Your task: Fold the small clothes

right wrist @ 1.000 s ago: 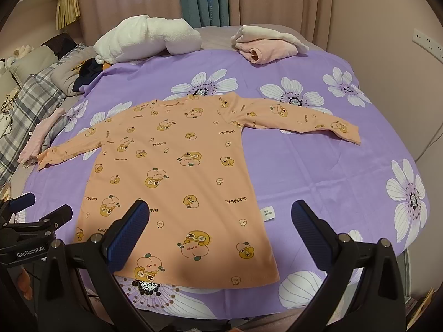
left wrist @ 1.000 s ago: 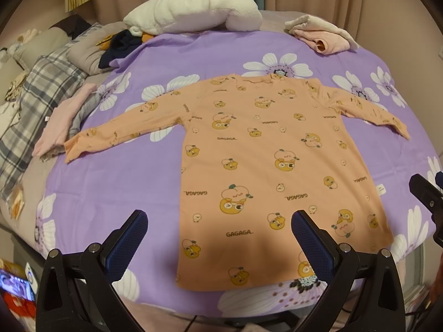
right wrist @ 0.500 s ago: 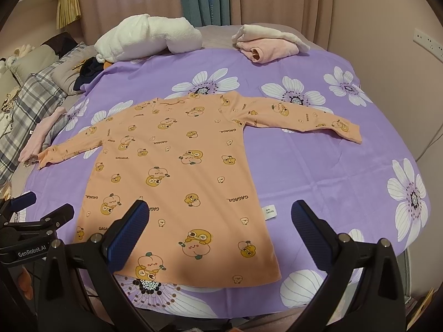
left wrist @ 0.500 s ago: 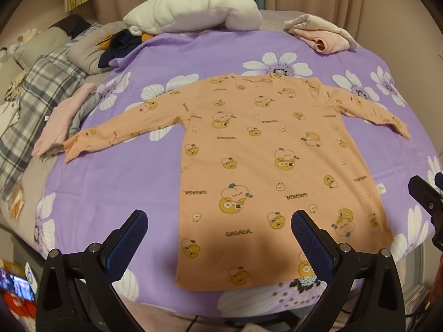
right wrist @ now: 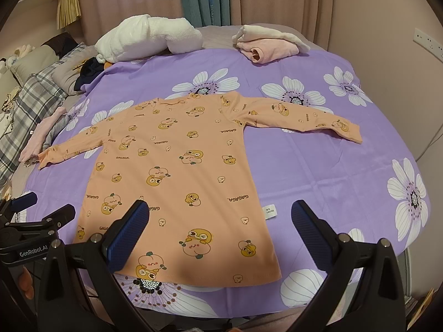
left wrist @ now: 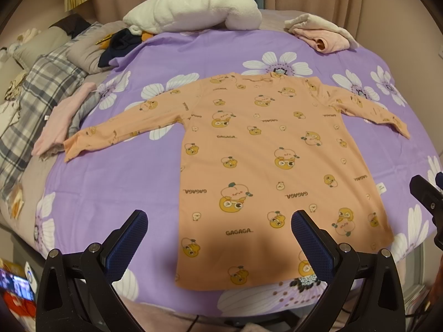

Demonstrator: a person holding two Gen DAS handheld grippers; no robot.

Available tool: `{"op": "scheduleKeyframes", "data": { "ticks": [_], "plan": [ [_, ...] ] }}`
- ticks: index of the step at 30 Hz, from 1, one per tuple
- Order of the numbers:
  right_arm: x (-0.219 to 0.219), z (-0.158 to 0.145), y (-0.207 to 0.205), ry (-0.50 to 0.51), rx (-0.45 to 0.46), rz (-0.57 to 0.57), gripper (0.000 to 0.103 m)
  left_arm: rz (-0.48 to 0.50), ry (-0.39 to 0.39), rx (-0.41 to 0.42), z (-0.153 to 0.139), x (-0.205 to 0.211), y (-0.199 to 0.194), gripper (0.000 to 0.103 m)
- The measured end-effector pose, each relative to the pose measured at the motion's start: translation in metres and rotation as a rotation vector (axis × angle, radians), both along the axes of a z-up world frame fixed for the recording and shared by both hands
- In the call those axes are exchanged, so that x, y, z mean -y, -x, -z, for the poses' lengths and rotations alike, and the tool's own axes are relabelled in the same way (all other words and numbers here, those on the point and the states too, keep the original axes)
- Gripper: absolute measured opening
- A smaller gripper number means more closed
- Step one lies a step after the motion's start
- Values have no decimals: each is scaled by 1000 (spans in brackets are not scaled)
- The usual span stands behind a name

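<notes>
An orange long-sleeved shirt (left wrist: pixel 265 166) with cartoon prints lies flat on the purple flowered bedspread (left wrist: pixel 116 182), sleeves spread, hem toward me. It also shows in the right wrist view (right wrist: pixel 177 177). My left gripper (left wrist: pixel 218 235) is open and empty, held above the hem's left part. My right gripper (right wrist: pixel 220 232) is open and empty above the hem's right corner. The left gripper shows at the left edge of the right wrist view (right wrist: pixel 36 221); the right gripper shows at the right edge of the left wrist view (left wrist: pixel 426 196).
A white fluffy blanket (left wrist: pixel 193 8) and a folded pink and cream garment (left wrist: pixel 321 36) lie at the far side of the bed. A plaid blanket (left wrist: pixel 36 94), grey pillows and a pink cloth (left wrist: pixel 61 119) lie to the left. Curtains hang behind.
Both grippers have drifted slightly; the shirt sits a touch lower in the right wrist view. Nothing was grasped or released.
</notes>
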State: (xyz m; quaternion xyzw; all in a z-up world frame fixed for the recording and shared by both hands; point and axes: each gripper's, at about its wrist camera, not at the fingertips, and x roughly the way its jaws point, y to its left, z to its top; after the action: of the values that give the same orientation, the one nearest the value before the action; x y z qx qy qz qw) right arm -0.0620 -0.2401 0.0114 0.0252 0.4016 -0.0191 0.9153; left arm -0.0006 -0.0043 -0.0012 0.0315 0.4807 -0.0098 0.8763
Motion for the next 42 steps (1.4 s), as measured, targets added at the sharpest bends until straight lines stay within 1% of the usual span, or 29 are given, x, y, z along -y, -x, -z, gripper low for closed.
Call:
{"op": "scheduleKeyframes", "data": {
  "ticks": [42],
  "plan": [
    [-2,1,1,-3,0,-1,103,-1,-6,-5,5,1,2,102]
  ]
}}
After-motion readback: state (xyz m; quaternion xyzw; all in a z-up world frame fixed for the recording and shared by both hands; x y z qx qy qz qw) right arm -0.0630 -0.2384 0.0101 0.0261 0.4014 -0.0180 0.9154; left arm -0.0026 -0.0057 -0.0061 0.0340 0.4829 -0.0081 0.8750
